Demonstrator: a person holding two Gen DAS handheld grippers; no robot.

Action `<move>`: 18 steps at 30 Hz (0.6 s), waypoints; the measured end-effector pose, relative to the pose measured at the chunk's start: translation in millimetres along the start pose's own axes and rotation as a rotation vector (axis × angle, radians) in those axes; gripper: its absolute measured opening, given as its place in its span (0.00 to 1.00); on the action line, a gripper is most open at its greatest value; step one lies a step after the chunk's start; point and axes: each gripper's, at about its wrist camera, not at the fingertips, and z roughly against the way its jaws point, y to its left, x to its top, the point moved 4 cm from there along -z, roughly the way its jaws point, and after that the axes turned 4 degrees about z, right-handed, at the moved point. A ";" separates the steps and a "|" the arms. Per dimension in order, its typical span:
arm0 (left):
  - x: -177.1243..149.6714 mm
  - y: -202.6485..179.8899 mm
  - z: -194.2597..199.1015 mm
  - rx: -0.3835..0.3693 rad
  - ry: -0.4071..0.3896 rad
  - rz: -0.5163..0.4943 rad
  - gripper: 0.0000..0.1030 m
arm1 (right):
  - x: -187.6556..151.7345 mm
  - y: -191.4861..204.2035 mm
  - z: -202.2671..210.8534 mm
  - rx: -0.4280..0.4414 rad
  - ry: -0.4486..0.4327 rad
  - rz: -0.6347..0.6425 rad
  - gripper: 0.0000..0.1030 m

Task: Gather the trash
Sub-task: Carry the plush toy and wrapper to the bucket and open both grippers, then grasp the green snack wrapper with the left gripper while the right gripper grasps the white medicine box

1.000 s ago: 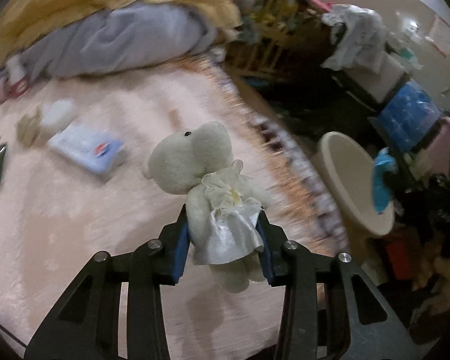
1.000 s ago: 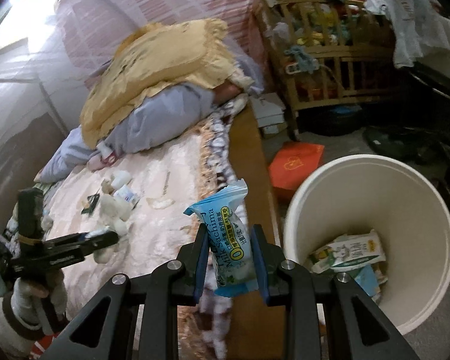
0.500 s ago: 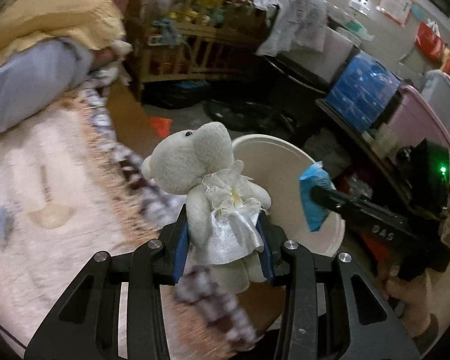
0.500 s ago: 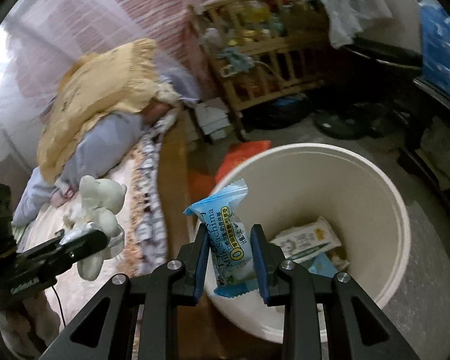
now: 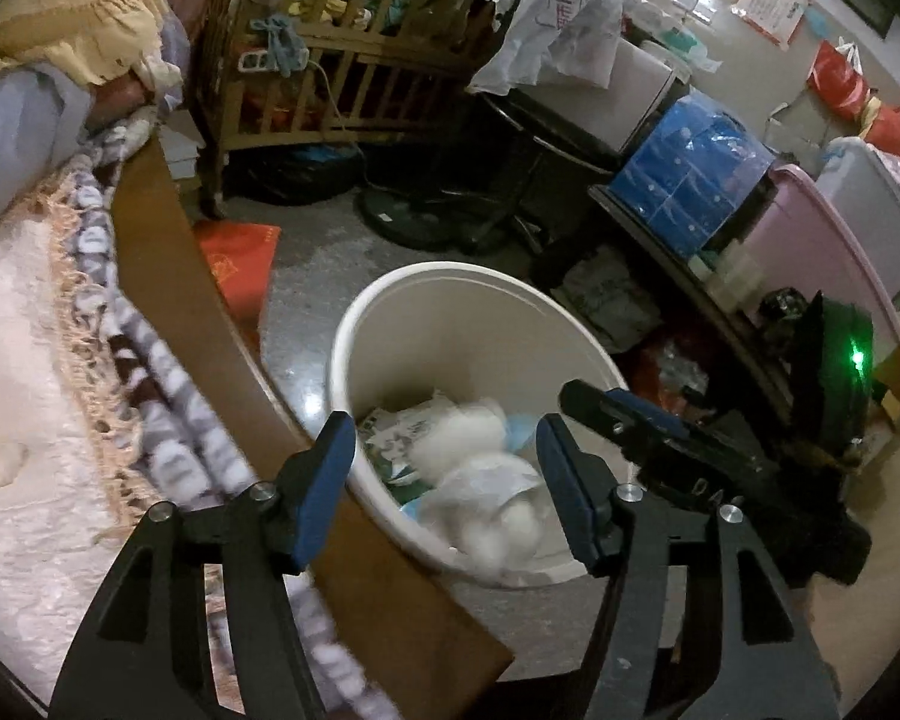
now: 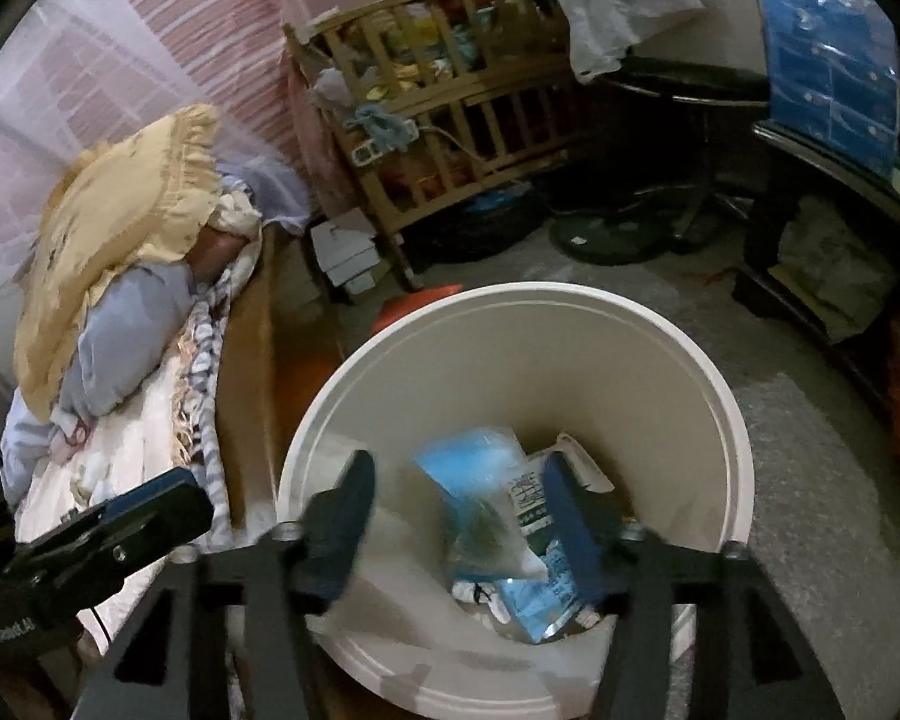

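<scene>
A white round bin (image 5: 450, 288) stands on the floor beside the bed and also fills the right wrist view (image 6: 570, 324). My left gripper (image 5: 444, 480) is open above it. The white plush toy (image 5: 480, 480) is blurred, loose between the jaws, inside the bin. My right gripper (image 6: 459, 522) is open over the bin. The blue snack packet (image 6: 480, 492) is blurred, free of the jaws, above other wrappers (image 6: 540, 594) at the bottom. The right gripper (image 5: 630, 420) shows in the left wrist view, the left gripper (image 6: 120, 522) in the right wrist view.
The bed with a pale fringed blanket (image 5: 18, 360) and wooden side board (image 5: 168, 276) lies left of the bin. A wooden crib (image 5: 330, 48), a fan base (image 5: 426, 222), a red bag (image 5: 240, 252) and shelves with boxes (image 5: 690, 180) surround the floor space.
Both grippers moved over the bin and opened. The plush toy left the left jaws and the blue packet left the right jaws; both are dropping into the bin.
</scene>
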 end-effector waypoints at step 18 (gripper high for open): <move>-49.3 170.8 126.9 0.408 -0.103 0.165 0.60 | -28.6 169.0 -21.9 0.276 0.111 0.322 0.65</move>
